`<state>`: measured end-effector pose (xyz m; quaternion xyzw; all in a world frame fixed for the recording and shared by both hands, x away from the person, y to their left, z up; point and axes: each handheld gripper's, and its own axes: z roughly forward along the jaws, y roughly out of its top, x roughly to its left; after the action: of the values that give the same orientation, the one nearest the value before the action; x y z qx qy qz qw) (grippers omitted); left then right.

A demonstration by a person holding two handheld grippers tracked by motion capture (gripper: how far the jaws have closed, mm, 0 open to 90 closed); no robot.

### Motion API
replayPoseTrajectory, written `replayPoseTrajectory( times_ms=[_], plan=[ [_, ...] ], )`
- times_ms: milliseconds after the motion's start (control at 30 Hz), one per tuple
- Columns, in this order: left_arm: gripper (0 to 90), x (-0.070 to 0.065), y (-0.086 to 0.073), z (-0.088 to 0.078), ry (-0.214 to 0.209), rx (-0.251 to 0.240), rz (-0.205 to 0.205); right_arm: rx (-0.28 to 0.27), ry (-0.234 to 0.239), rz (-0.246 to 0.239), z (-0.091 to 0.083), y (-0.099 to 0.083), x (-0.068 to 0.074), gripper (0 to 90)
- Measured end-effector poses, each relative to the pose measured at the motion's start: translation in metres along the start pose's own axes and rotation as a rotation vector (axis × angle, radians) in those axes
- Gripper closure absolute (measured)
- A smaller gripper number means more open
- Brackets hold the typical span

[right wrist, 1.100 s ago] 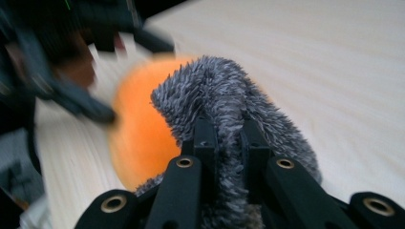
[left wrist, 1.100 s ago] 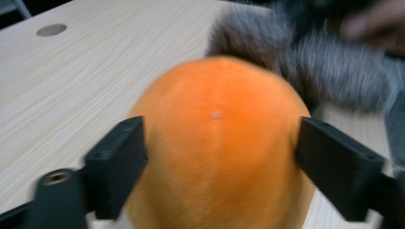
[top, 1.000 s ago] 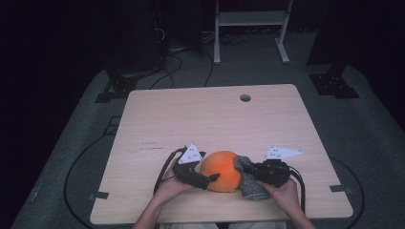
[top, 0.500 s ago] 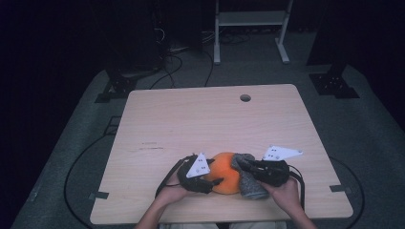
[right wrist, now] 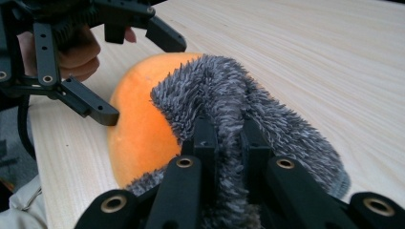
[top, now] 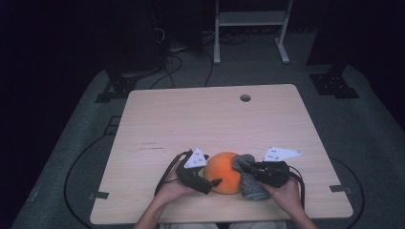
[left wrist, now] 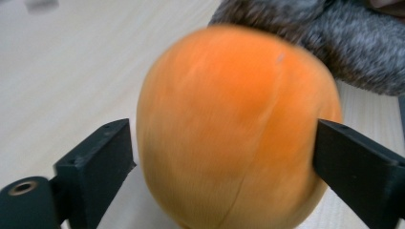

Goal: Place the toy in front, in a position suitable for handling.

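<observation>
Now, right tongs [right wrist: 224, 143] on grey fabric [right wrist: 229, 90]

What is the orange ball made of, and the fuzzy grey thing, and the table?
The orange ball looks like soft plush: matte, short velvety nap, with a stitched seam. The grey thing seems to be shaggy fleece or chenille cloth, with long tufted fibres; the right claw pinches a fold of it. The table looks like pale wood or wood-look laminate, with fine straight grain.

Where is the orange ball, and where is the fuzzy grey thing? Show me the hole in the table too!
orange ball [left wrist: 229, 124], left gripper view, middle of its front.
fuzzy grey thing [right wrist: 224, 90], right gripper view, top fold.
hole [top: 245, 98], high view, its centre.
</observation>
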<state>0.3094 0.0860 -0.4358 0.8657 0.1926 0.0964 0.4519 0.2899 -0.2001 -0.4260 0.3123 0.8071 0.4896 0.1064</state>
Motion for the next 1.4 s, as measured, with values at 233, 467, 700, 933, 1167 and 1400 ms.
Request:
replayPoseTrajectory(
  times_ms=[233, 467, 700, 933, 1167, 1400],
  plan=[
    [31.8, -0.012, 0.008, -0.006, 0.122, -0.065, 0.076, -0.055, -0.025, -0.025, -0.013, 0.009, 0.007, 80.3],
    [33.7, -0.036, 0.017, -0.003, 0.210, -0.044, 0.259, -0.108, -0.012, -0.125, -0.008, 0.022, 0.035, 80.2],
    [7.1, -0.013, 0.012, 0.003, 0.093, -0.036, -0.008, -0.071, 0.006, -0.046, -0.002, 0.005, 0.013, 80.3],
    [29.3, -0.015, 0.010, 0.001, 0.154, -0.085, 0.009, -0.052, -0.050, -0.039, -0.002, 0.005, 0.009, 80.3],
    [31.0, -0.033, 0.022, 0.001, 0.218, -0.080, 0.131, -0.127, -0.042, -0.131, -0.016, 0.021, 0.035, 80.3],
    [21.5, -0.029, 0.016, 0.002, 0.109, -0.096, 0.113, -0.088, -0.073, -0.104, -0.009, 0.012, 0.023, 80.5]
  ],
)
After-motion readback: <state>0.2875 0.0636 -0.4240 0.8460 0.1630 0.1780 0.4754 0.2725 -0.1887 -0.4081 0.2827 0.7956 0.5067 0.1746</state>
